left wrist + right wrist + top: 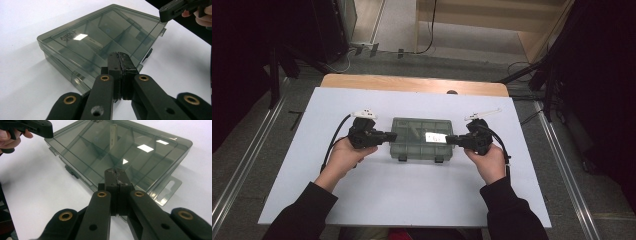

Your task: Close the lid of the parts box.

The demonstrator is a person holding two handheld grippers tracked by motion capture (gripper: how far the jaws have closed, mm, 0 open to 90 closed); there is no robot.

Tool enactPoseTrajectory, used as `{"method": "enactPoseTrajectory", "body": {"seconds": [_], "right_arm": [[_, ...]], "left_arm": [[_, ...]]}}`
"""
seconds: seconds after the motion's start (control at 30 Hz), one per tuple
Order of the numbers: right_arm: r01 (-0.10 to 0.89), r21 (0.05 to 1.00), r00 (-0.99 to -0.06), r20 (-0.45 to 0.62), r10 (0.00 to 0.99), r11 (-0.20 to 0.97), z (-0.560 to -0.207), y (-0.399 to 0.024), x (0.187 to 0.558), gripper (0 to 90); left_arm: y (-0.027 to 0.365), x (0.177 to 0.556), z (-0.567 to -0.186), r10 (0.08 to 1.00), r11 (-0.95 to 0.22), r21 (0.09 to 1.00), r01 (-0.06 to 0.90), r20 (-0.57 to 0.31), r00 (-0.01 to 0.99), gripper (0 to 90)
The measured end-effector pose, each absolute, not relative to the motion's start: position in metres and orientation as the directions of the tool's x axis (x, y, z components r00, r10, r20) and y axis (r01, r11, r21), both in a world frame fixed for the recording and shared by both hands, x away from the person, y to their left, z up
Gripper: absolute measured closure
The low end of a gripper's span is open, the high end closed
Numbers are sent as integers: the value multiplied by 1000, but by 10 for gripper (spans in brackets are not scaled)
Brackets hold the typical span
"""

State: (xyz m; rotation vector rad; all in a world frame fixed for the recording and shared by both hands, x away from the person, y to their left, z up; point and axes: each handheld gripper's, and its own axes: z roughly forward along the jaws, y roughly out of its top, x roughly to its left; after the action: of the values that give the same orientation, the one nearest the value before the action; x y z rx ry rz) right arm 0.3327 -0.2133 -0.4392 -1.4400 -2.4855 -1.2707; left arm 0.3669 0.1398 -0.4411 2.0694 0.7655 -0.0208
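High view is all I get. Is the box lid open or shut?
Observer: Shut. In the left gripper view the clear lid lies flat on the box.
Operator: Is anything inside?
Observer: The right gripper view shows dividers under the lid, and one pale upright piece in a far compartment.
Operator: Are the grippers pinching the box?
Observer: No. The left gripper and right gripper each have jaws pressed together, nothing between them.
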Motion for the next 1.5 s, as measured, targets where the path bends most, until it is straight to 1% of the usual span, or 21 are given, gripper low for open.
{"method": "enactPoseTrajectory", "body": {"seconds": [0.13, 0.27, 0.4, 0.53, 0.73, 1.0, 1.3, 1.33, 1.37, 1.5], "right_arm": [[724, 642, -578, 364, 730, 252, -444, -213, 328, 900], [722, 646, -575, 358, 736, 250, -447, -210, 324, 900], [720, 646, -574, 352, 739, 252, -450, -208, 321, 900], [719, 644, -573, 339, 746, 260, -454, -206, 319, 900], [719, 643, -572, 332, 750, 264, -457, -204, 320, 900], [728, 623, -576, 332, 747, 285, -464, -200, 321, 900], [732, 626, -574, 353, 739, 269, -468, -202, 324, 900], [738, 617, -567, 351, 745, 272, -468, -202, 324, 900], [735, 611, -572, 324, 753, 295, -471, -200, 324, 900], [729, 616, -577, 320, 752, 297, -471, -198, 323, 900]], "left_arm": [[138, 365, -445, 520, -403, 750, 524, -284, 805, 887], [136, 364, -449, 520, -394, 748, 533, -297, 801, 887], [134, 362, -451, 521, -416, 745, 521, -274, 808, 887], [134, 361, -455, 525, -413, 746, 523, -275, 806, 887], [133, 363, -462, 530, -407, 744, 529, -280, 801, 887], [133, 362, -468, 524, -429, 732, 530, -276, 806, 887], [132, 362, -468, 523, -431, 731, 529, -276, 807, 888], [130, 361, -469, 530, -453, 719, 528, -259, 808, 888], [129, 360, -471, 526, -462, 722, 515, -245, 815, 888], [127, 360, -471, 527, -456, 721, 522, -254, 811, 888]]}}
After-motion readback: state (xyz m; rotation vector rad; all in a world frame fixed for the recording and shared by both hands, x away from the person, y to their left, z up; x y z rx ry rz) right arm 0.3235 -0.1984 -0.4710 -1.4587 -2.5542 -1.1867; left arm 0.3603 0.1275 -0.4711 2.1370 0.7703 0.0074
